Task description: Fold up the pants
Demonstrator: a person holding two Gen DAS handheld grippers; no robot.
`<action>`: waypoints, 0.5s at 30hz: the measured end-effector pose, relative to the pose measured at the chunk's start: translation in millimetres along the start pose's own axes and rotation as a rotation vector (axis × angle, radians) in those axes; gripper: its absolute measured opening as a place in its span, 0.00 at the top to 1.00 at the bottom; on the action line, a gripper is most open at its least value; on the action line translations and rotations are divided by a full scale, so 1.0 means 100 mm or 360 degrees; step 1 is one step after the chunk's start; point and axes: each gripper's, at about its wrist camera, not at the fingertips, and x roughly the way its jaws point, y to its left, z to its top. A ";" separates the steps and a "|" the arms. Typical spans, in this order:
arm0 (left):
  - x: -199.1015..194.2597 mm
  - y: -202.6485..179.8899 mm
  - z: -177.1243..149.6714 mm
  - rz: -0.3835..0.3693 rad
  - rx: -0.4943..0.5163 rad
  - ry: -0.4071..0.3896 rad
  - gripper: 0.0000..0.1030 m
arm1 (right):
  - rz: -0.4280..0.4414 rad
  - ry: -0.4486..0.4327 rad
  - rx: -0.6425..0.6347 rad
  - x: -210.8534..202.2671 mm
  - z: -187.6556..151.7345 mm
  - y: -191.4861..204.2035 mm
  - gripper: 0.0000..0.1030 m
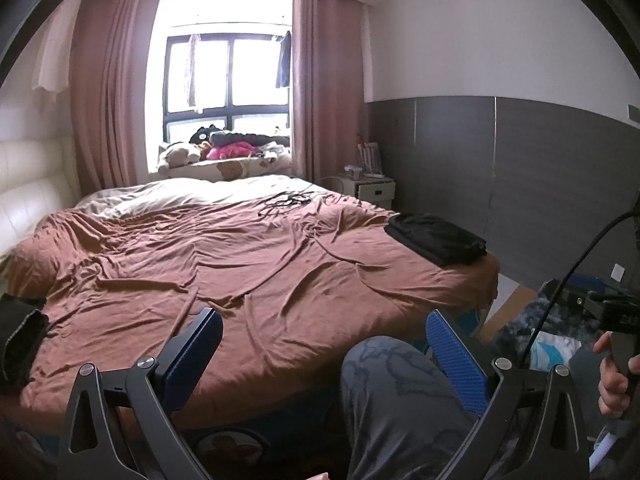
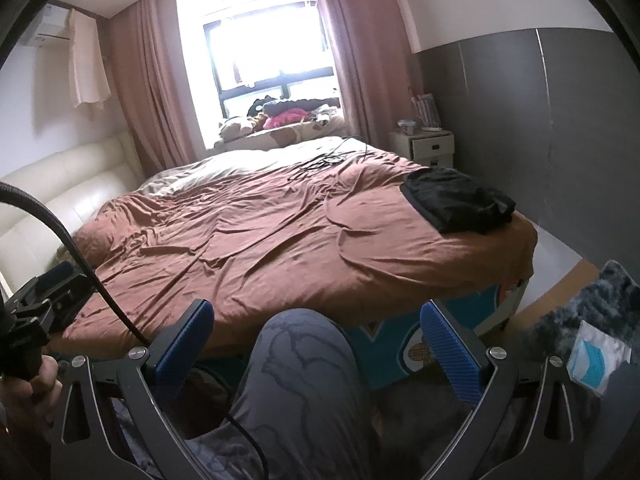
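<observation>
Rumpled rust-brown bedding covers the wide bed (image 1: 240,264) that fills both views, with a bright window behind it in the upper middle of the frame. Lying at the right edge of the bed, in the right middle of both pictures, is a black folded pair of pants (image 1: 438,238) (image 2: 456,200), a flat, squared stack with neat edges and only slight puckering on top. Judging by that shape, the folding looks finished or nearly so; another dark cloth (image 1: 20,336) at the far left edge may be waiting, though I cannot tell what it is. The left gripper (image 1: 324,352) and right gripper (image 2: 320,346) both hang low over the person's grey patterned trouser leg (image 1: 400,400), jaws spread wide and holding nothing, well apart from the pants.
</observation>
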 end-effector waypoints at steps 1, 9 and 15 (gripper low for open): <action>0.00 -0.01 0.00 0.0000 -0.0001 0.0003 0.00 | -0.0010 -0.0005 -0.0006 0.00 0.00 0.01 0.00; 0.02 -0.02 -0.01 0.0020 -0.0004 -0.0001 0.00 | -0.0023 -0.0005 -0.0008 -0.02 -0.04 0.03 0.00; 0.01 -0.03 -0.03 0.0017 -0.0017 -0.0001 0.00 | -0.0015 0.0016 -0.0002 0.02 -0.04 0.02 0.00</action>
